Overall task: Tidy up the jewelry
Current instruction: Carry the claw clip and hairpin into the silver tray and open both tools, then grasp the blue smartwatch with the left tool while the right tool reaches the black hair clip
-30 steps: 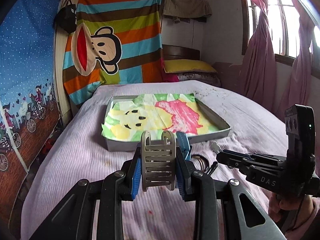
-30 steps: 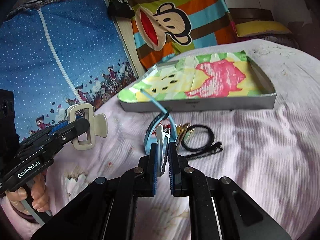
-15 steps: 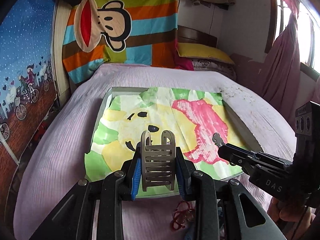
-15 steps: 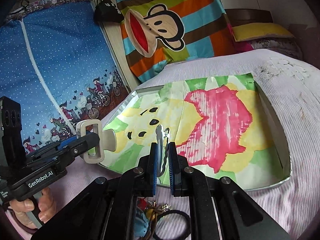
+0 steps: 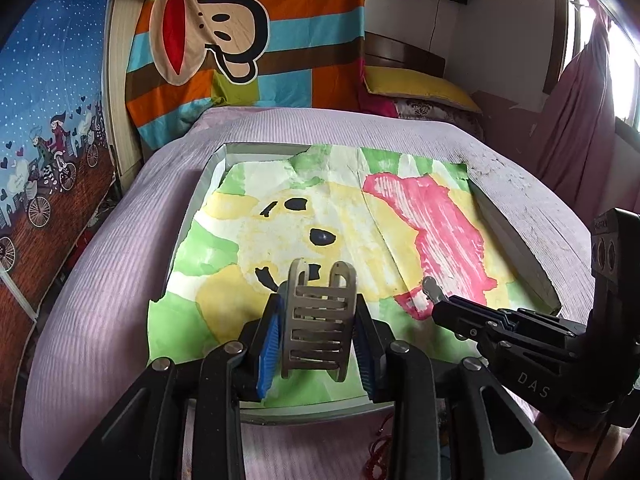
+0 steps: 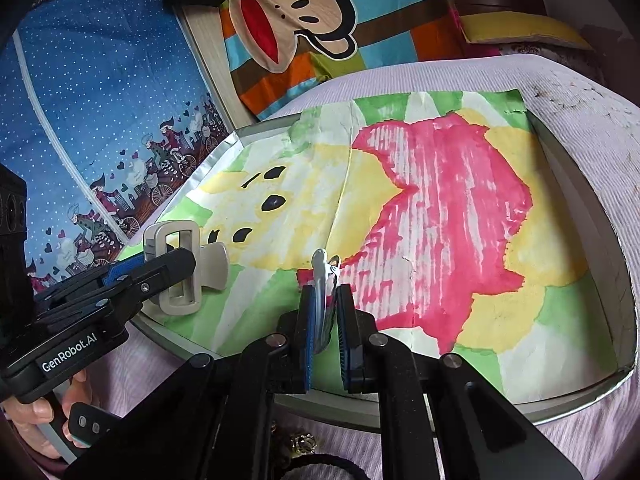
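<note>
Both grippers carried forward from bedspread [image 5: 120, 280] to above tray [image 5: 516, 248]. Left gripper [image 5: 318, 332] jaws opening; grey claw clip [image 5: 320, 320] between pads, tilted, seemingly being released over painted paper liner [image 5: 224, 272]. Right gripper [image 6: 324, 316] narrow, clamped on slim silver hair clip [image 6: 320, 276]. Nothing yet laid in tray; red bead string [image 5: 380, 448] and black hair tie [image 6: 340, 466] left on bedspread.

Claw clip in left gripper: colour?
Claw clip: beige-grey, clearest in the left wrist view.
</note>
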